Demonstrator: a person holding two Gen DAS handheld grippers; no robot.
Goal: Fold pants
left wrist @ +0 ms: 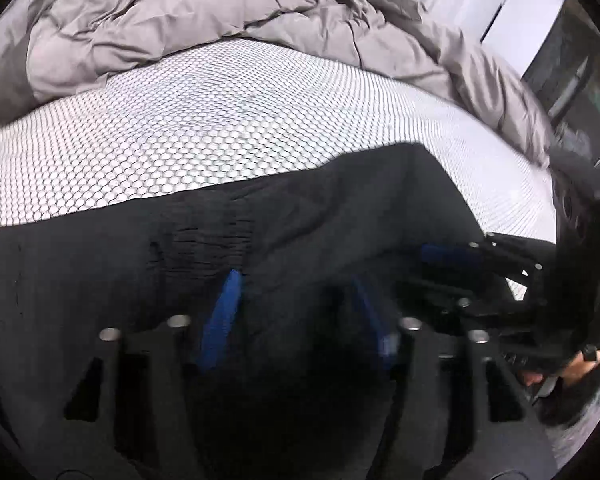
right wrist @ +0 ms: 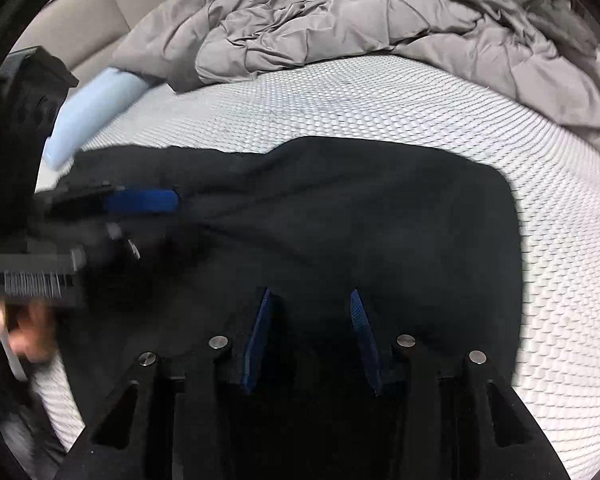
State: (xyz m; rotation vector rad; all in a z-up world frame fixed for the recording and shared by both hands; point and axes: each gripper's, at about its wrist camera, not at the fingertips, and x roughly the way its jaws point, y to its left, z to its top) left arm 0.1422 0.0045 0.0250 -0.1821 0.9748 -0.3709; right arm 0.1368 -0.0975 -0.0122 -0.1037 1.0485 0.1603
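No readable brands or labels that we can spot. Over on the left, our left gripper (left wrist: pixel 296 300) angles down onto the black pants (left wrist: pixel 300 208), which lie on the honeycomb-pattern mattress (left wrist: pixel 220 120); its blue pads (left wrist: pixel 220 316) have dark cloth between them, but we can't tell if they pinch it. The right gripper (right wrist: pixel 312 332) tilts down the same way, grip also unclear.

Close downward wrist views, shared pants (left wrist: pixel 320 208)
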